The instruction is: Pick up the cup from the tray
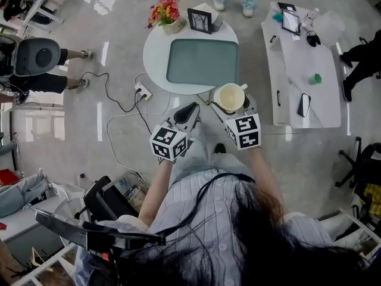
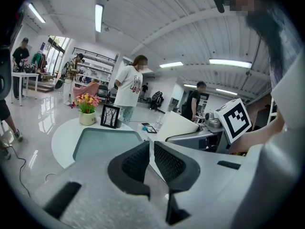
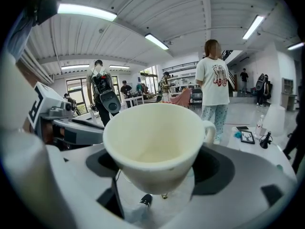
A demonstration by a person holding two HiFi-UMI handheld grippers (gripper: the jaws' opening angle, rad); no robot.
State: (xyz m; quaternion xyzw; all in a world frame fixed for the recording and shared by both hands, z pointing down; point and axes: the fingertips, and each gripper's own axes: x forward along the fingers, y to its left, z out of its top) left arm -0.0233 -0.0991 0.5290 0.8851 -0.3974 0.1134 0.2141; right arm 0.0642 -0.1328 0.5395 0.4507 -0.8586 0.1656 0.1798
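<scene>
**Item: cup** (image 3: pixel 151 136). Cream-white, matte, with a wide round mouth and walls that taper to a narrower base. It has one loop handle (image 3: pixel 208 130), set at the claw's right side and turned away from the person. The inside is plain, pale and empty. No print or pattern shows.

**Location:** Between the jaws of the right gripper (image 1: pixel 232 101), mouth upward and roughly level. It is lifted clear of the tray (image 1: pixel 202 62), not touching it.

**Right gripper:** The jaws are pinching the cup, one dark pad on each side of its lower wall, with the rim standing above them. Its marker cube (image 1: pixel 243 131) sits behind the cup, toward the person.

**Left gripper** (image 2: pixel 150 149): The jaws are pressed nearly together, with only a thin slit between the ribbed pads (image 2: pixel 135 162) and nothing held. It hangs just beside the right claw, on that claw's left, and the two do not touch. Its marker cube (image 1: pixel 169 142) is at its rear.

**Ahead of the claws:**
- The tray is grey-green, rectangular with rounded corners, and bare. It lies just beyond the right claw's tips on a round white table (image 1: pixel 156 57).
- Past the tray, at the table's far edge, are a pot of flowers (image 1: pixel 166 14) and a small black picture frame (image 1: pixel 199 20).
</scene>
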